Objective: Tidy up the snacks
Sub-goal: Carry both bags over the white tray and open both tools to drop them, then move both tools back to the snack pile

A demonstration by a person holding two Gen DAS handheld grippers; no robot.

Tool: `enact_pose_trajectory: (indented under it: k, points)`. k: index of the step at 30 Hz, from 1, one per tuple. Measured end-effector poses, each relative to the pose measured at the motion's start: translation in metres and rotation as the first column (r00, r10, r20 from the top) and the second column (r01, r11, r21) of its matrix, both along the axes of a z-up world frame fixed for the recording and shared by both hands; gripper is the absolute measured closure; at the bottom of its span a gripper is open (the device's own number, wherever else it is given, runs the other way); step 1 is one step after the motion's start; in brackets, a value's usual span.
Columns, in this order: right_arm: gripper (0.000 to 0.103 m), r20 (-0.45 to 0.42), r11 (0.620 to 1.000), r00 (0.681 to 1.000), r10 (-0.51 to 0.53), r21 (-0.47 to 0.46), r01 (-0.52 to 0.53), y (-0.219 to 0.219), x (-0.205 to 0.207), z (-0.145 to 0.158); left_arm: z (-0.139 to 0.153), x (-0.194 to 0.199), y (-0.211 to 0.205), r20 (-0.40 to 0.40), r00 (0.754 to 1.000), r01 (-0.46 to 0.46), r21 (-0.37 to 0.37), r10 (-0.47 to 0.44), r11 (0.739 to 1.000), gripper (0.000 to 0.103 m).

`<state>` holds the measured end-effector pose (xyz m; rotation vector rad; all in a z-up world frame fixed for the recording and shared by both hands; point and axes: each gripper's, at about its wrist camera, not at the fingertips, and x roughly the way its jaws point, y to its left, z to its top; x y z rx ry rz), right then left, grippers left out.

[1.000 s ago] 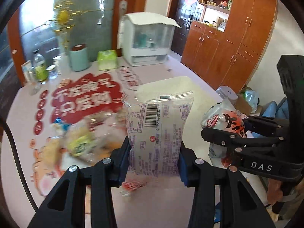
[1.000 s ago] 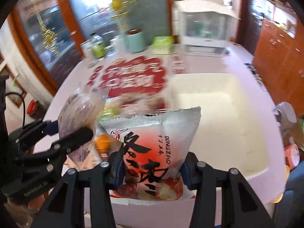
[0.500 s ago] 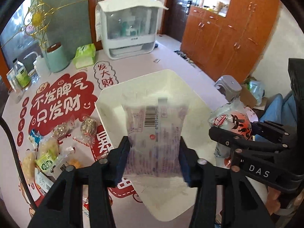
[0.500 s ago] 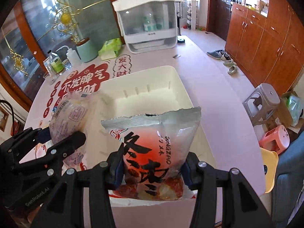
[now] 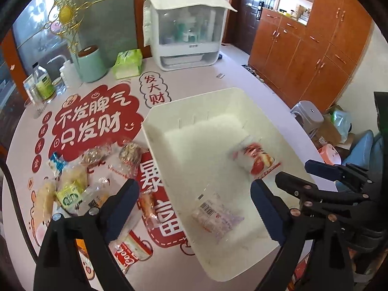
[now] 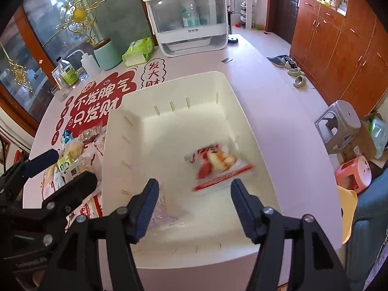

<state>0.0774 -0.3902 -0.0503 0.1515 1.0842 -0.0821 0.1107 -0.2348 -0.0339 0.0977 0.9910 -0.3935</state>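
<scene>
White bin (image 5: 155, 131): centre of the left wrist view, on the pink tabletop (image 5: 194, 75); holds two packets.
Red packet (image 5: 257, 160): blurred, at the bin's right side in the left view; centre right of the right wrist view.
Clear packet (image 5: 215, 215): barcode up, at the bin's lower middle in the left view.
Left gripper (image 5: 194, 201): bottom of frame over the bin's near part, fingers (image 5: 121, 206) spread wide and released, having just been opening; nothing between them.
Right gripper (image 6: 194, 206): bottom of frame over the bin, fingers (image 6: 245, 208) apart and released, having just been opening; the red packet lies beyond them, free.
Loose snacks (image 5: 72, 184): heap at lower left of the left view, on the tabletop beside the bin.
Green canister (image 5: 89, 65), tissue pack (image 5: 128, 63), white cabinet (image 5: 186, 29): along the top.
</scene>
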Motion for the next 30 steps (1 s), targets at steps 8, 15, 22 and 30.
enact_pose_trajectory:
  k: [8, 15, 22, 30]
  points:
    - [0.041, -0.023, 0.999, 0.999, 0.037, -0.034, -0.037, 0.013, -0.006, 0.000, 0.002, -0.011, 0.016, 0.039, 0.998, -0.047, -0.008, 0.048, 0.999, 0.010]
    - [0.041, -0.002, 0.998, 0.999, 0.046, -0.031, -0.046, 0.023, -0.013, 0.003, 0.007, -0.027, 0.030, 0.086, 0.994, -0.069, -0.019, 0.071, 0.997, 0.010]
    - [0.041, 0.073, 0.999, 0.997, 0.033, 0.003, -0.033, 0.036, -0.027, 0.007, 0.010, -0.043, 0.048, 0.106, 0.990, -0.095, -0.013, 0.096, 0.995, 0.010]
    - [0.041, 0.157, 0.997, 0.985, 0.072, 0.000, -0.073, 0.062, -0.040, 0.019, 0.008, -0.064, 0.094, 0.117, 0.976, -0.183, -0.007, 0.183, 0.983, 0.010]
